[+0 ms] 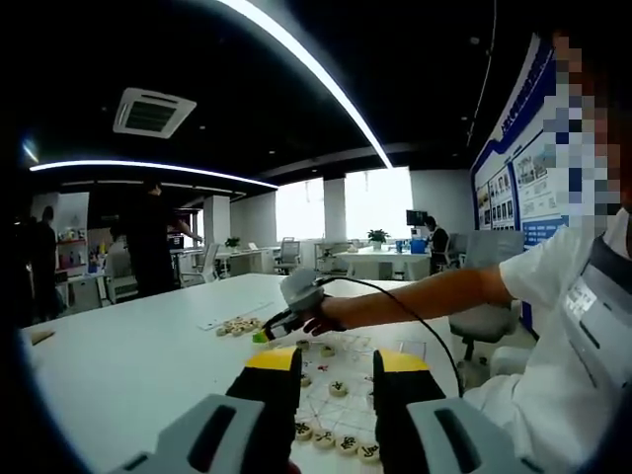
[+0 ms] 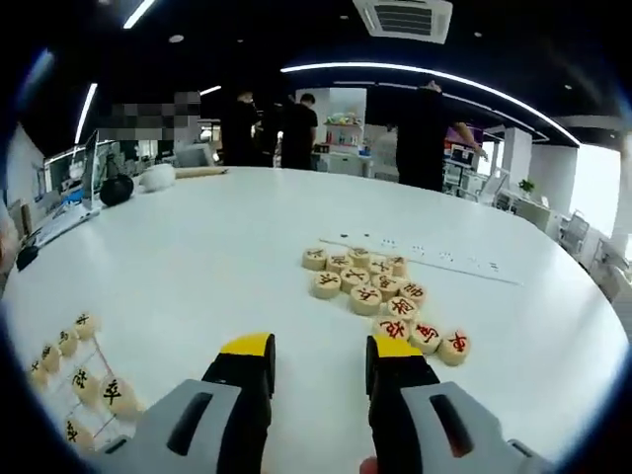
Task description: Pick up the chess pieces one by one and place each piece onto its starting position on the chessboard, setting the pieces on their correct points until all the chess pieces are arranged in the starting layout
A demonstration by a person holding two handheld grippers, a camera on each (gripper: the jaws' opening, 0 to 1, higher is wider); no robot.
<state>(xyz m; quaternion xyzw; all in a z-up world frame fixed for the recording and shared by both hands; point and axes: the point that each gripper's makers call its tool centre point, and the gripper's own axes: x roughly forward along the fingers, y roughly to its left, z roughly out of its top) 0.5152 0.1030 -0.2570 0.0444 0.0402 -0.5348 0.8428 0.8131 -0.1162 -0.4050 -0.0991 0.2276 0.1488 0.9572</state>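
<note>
Loose chess pieces (image 2: 380, 296) beyond the open right hand-held gripper (image 2: 319, 357).

We see a broad white table (image 2: 217, 247) with a smooth, matte top. On it, in the right gripper view, lies a loose cluster of round pale wooden chess pieces with red characters (image 2: 380, 291), several touching one another. Behind them runs a long thin white strip (image 2: 425, 259) across the top. At the lower left, more round pale pieces (image 2: 84, 370) sit in rows on a thin clear chessboard sheet with faint lines (image 1: 341, 370). Far back, a dark round object (image 2: 116, 190) and a white one (image 2: 156, 177) rest near the edge.
</note>
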